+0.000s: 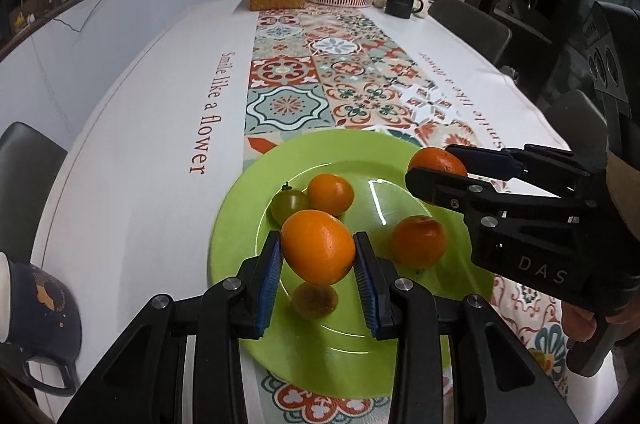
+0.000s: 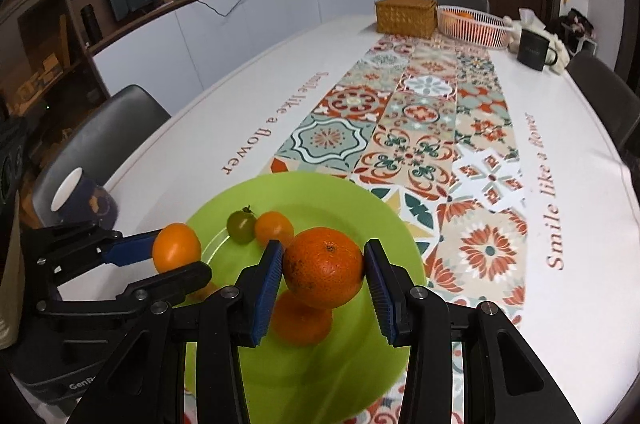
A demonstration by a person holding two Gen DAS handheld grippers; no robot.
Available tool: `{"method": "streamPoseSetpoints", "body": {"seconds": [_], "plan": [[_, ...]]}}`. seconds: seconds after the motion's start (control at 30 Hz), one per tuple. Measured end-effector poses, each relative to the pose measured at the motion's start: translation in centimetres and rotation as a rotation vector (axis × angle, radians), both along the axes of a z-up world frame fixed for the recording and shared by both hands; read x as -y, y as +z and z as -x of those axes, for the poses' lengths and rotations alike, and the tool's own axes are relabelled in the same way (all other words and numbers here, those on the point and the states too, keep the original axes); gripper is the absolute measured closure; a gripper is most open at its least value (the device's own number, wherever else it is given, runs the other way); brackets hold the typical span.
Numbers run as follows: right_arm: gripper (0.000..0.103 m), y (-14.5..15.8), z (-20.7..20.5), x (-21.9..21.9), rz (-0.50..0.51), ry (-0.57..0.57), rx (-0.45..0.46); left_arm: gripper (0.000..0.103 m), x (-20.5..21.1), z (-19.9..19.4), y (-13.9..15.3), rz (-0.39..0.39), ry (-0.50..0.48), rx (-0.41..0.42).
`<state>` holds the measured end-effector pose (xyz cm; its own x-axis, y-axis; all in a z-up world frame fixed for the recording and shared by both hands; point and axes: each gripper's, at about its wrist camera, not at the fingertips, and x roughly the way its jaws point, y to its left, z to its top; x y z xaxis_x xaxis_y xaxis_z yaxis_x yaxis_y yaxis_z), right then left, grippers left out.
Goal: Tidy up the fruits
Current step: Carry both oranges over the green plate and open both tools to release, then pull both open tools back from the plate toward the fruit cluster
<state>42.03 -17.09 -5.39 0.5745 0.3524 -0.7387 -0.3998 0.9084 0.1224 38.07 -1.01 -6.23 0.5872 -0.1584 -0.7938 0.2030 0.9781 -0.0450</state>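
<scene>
Tabletop's lime-green round plate (image 1: pixel 240 224) holds three fruits; I judge halfway: left gripper (image 1: pixel 316 260) fingers clamp smooth orange (image 1: pixel 318 248), right gripper (image 2: pixel 322 272) fingers clamp dimpled tangerine (image 2: pixel 324 266).

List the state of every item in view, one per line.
left gripper: jaws shut on smooth orange, lifted over the plate
right gripper: jaws shut on mandarin, lifted
green plate: flat on the table, holding fruit
green tomato: resting on plate
small orange fruit: on plate, touching the tomato
second mandarin: resting on plate
navy mug: tipped on its side
</scene>
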Motion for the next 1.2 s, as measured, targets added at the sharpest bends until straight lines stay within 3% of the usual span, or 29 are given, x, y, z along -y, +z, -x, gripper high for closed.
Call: {"method": "streamPoseSetpoints", "body": {"seconds": [0.13,0.2,0.43,0.63,0.93,1.2], "plan": [[0.06,-0.6,-0.3,-0.2,0.0,0.002,-0.009,0.068,0.0,-0.1,-0.2,-0.02,0.01,0.004],[0.06,-0.8,-0.3,-0.3,-0.001,0.007,-0.012,0.054,0.0,-0.1,0.0,-0.027,0.018,0.006],[0.051,0.6,1.4,0.5,-0.007,-0.002,0.033,0.05,0.1,2.1,2.0,-0.076,0.032,0.071],[0.041,3.7,6.0,1.6,0.036,-0.018,0.159,0.039,0.1,5.7,4.4,-0.093,0.054,0.147],[0.026,8.8,13.2,3.3,0.046,-0.037,0.31,0.024,1.1,11.6,8.8,-0.052,0.053,0.245],[0.026,10.7,18.5,5.5,0.041,-0.057,0.353,0.02,3.0,17.1,10.8,-0.062,0.018,0.315]]}}
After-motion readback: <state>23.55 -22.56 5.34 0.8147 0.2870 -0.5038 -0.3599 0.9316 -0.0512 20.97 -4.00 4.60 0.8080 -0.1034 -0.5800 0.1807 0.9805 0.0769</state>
